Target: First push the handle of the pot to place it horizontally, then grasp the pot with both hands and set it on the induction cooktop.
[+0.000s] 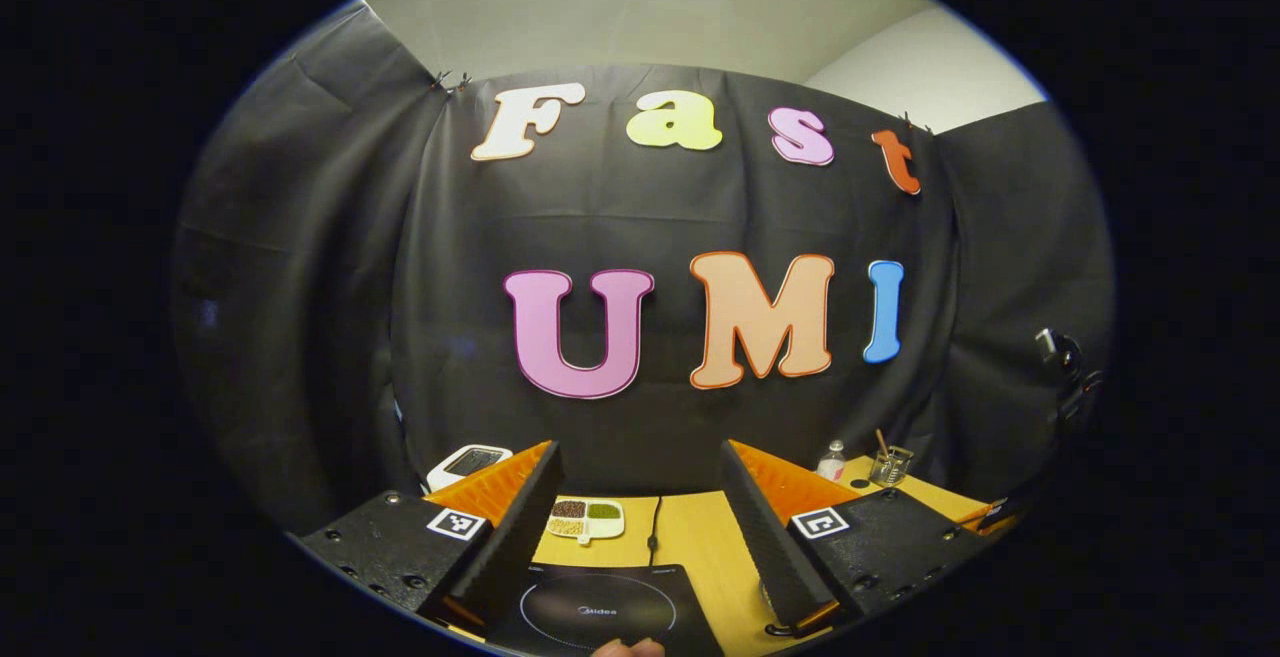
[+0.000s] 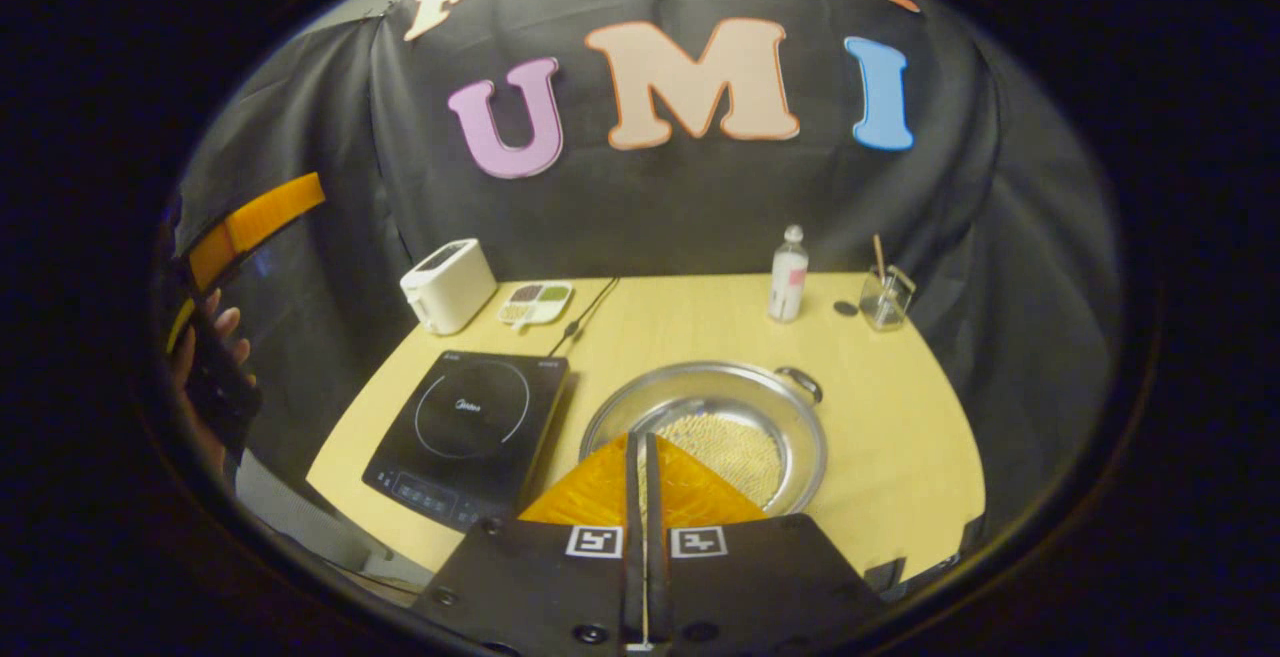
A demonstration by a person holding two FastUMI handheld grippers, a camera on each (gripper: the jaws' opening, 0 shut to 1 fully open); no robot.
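Closed with nothing between its fingers, the right gripper (image 2: 645, 477) is hovering over the pot (image 2: 705, 432), which is sitting beside the induction cooktop (image 2: 470, 432), not on it. Off left, the left gripper (image 1: 640, 537) is waiting spread wide. Both grasp and lift are remaining; the cooktop's printing is too small to make out.

White toaster (image 2: 447, 285), divided seed dish (image 2: 535, 302), bottle (image 2: 788, 275) and glass jar (image 2: 885, 298) along the tabletop (image 2: 900, 437) back edge.
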